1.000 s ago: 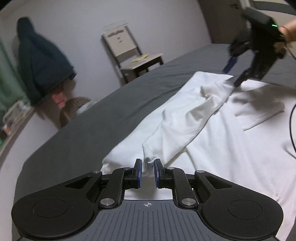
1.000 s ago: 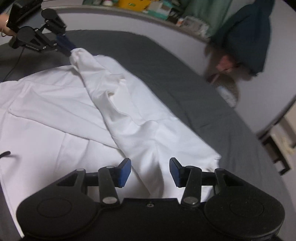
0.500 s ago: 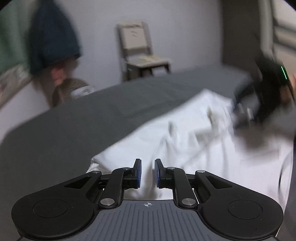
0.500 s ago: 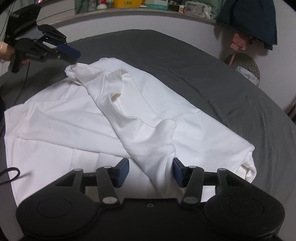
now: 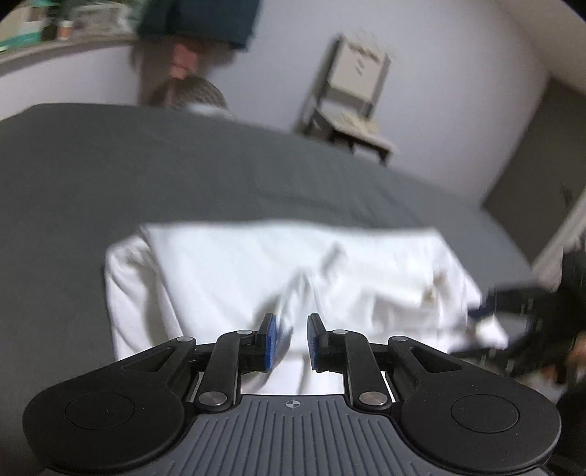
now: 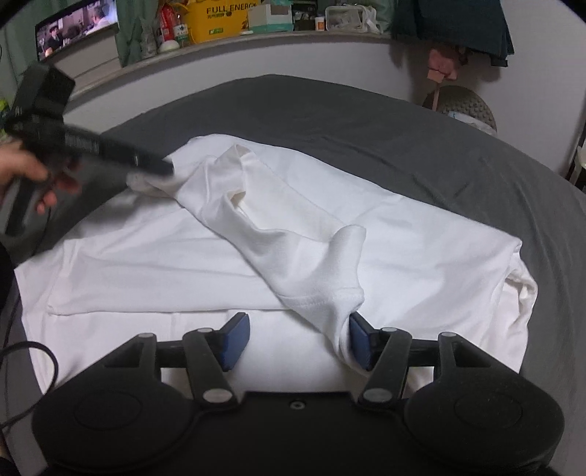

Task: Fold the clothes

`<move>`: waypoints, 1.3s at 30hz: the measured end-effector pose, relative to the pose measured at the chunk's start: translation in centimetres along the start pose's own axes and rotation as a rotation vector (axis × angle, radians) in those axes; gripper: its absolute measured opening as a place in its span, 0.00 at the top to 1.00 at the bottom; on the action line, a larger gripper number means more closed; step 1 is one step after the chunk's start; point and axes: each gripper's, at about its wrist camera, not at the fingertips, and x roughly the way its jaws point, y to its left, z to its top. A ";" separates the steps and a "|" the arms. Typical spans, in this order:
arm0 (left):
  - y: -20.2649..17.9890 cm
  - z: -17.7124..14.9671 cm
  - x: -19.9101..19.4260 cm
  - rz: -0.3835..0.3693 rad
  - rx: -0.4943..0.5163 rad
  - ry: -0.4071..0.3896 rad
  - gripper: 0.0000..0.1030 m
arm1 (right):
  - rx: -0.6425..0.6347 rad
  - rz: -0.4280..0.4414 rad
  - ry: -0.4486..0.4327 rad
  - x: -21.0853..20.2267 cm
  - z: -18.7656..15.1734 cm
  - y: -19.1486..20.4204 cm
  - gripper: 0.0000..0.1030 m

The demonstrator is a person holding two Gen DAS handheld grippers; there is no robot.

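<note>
A white shirt [image 6: 403,234] lies spread on a dark grey bed [image 6: 366,110]. One long sleeve [image 6: 263,219] lies diagonally across the body. My right gripper [image 6: 298,338] is open, and the sleeve's cuff [image 6: 344,304] drapes against its right finger. My left gripper [image 5: 290,342] hovers low over the shirt [image 5: 293,263] with a narrow gap between its pads; the view is blurred. In the right wrist view the left gripper [image 6: 154,168] touches the sleeve's far end. The right gripper shows blurred at the right edge of the left wrist view [image 5: 487,315].
A wooden chair [image 5: 351,99] stands beyond the bed by the wall. A shelf [image 6: 256,36] with boxes and a screen [image 6: 73,29] runs behind the bed. A dark garment [image 6: 450,25] hangs on the wall above a woven basket [image 6: 465,106].
The left gripper let go of the sleeve end and swung round over the shirt. The right gripper moved in until the cuff rests against its right finger. The sleeve now lies flatter.
</note>
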 end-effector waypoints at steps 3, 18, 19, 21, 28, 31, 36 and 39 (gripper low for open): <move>-0.6 -1.0 0.9 0.047 0.045 0.043 0.83 | 0.067 0.010 -0.040 -0.3 -0.6 -0.5 0.43; -4.8 -2.9 1.4 0.082 0.311 0.069 0.00 | 0.083 0.004 -0.100 -0.4 -1.2 -0.7 0.36; -4.8 -2.5 1.1 0.082 0.345 0.073 0.00 | 0.070 0.001 -0.108 -0.6 -1.1 -0.7 0.37; -5.1 -2.2 -0.7 0.123 0.468 0.001 0.00 | 0.033 -0.015 -0.130 -1.1 -0.9 -0.6 0.38; -4.9 -0.8 -1.8 0.185 0.756 0.014 0.12 | -0.170 -0.119 -0.145 -1.8 -1.0 0.0 0.46; -4.5 -0.3 -0.6 0.167 0.762 0.058 0.48 | -0.132 -0.060 -0.133 -1.3 -0.7 -1.2 0.49; -4.1 0.3 0.0 0.108 0.742 0.095 0.84 | 0.010 0.035 -0.150 -0.9 -0.6 -3.8 0.76; -3.7 0.1 -0.2 0.077 0.713 0.079 0.91 | -0.014 0.066 -0.142 -1.0 -1.0 -3.6 0.90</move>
